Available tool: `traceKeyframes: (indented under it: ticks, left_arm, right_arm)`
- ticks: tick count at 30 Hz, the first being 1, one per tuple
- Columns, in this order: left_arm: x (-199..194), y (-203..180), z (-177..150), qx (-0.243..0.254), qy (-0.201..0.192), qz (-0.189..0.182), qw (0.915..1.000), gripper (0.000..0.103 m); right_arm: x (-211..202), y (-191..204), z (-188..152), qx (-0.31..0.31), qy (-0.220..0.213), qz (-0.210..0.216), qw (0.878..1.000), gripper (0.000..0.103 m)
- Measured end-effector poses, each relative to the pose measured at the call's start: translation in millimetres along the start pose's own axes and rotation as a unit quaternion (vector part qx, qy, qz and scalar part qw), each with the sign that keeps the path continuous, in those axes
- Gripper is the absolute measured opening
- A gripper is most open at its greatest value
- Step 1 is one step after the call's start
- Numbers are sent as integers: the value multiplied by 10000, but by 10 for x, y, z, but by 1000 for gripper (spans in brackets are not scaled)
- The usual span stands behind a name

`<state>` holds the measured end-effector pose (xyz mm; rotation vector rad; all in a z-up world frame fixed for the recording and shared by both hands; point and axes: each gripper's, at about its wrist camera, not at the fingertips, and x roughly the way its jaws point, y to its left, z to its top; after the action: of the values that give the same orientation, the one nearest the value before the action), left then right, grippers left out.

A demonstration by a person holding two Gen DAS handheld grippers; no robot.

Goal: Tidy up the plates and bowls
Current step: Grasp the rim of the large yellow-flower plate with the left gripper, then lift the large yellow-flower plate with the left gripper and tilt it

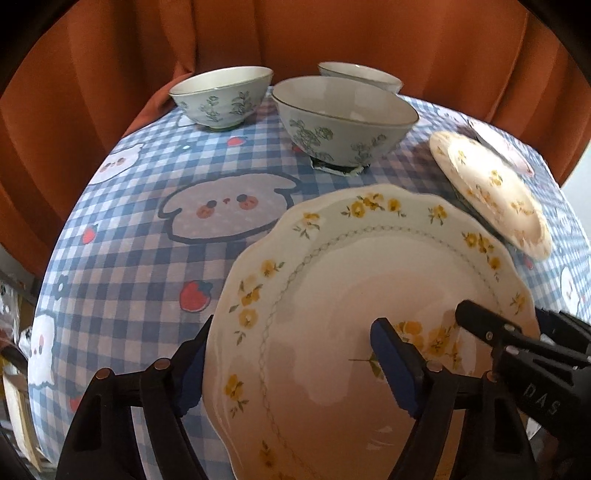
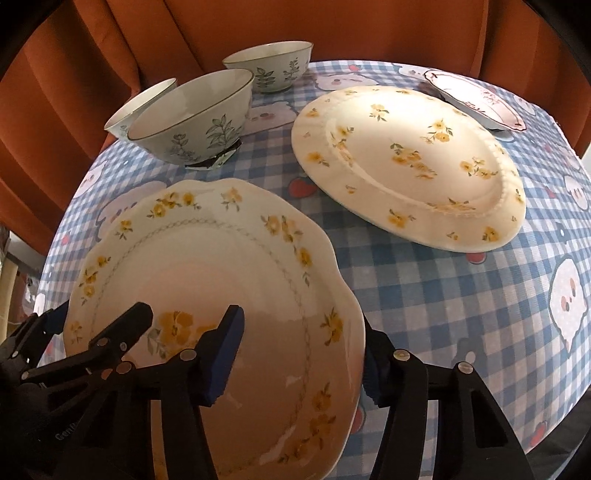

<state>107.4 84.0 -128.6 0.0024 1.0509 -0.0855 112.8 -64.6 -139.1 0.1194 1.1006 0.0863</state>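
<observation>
A scalloped white plate with yellow flowers [image 1: 343, 295] is held near the table's front, also in the right wrist view [image 2: 207, 266]. My left gripper [image 1: 291, 362] straddles its left rim, one pad inside, one outside. My right gripper [image 2: 299, 354] straddles its right rim the same way; its finger shows in the left wrist view [image 1: 491, 325]. A second yellow-flowered plate [image 2: 406, 162] lies beyond to the right, seen also in the left wrist view [image 1: 491, 192]. Three green-leaf bowls [image 2: 192, 118] [image 2: 273, 66] [image 2: 140, 103] stand at the back.
A small pink-patterned plate [image 2: 476, 99] lies at the back right. The checked tablecloth [image 2: 424, 302] covers the table. An orange curtain [image 1: 332, 33] hangs behind. The table's left edge drops off near the bowls.
</observation>
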Motion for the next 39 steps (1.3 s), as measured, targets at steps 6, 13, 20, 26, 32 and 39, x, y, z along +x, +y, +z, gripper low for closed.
traceKeyframes:
  ticks: [6,13,20,26,32,39]
  left_arm:
    - [4,34,21,-70,159,-190,9997,81]
    - [-158,-91,61,-4,341,-373,9987,81]
    - [-356,-422,150,140,184,-454,9987,81]
    - [-392,-881,197,121,109,-472,9988,81]
    - [-415,-1431,254,110,33,-428,9990,81]
    - [-366,-2031,356,90,-64,-354,9993,81]
  right_arm:
    - [-13,-6,15,115,106,-97,9998,60]
    - [-208,-56,44,86,181,-245,9995,60]
    - [-488,-301,110,208,84,-270,9994,60]
    - [-584,-759,122,253,57,-245,9994,60]
    - [-710,-1326,211,213,34,-232,9995,60]
    - [-786,-1950,305,166,29,-155,9997,60]
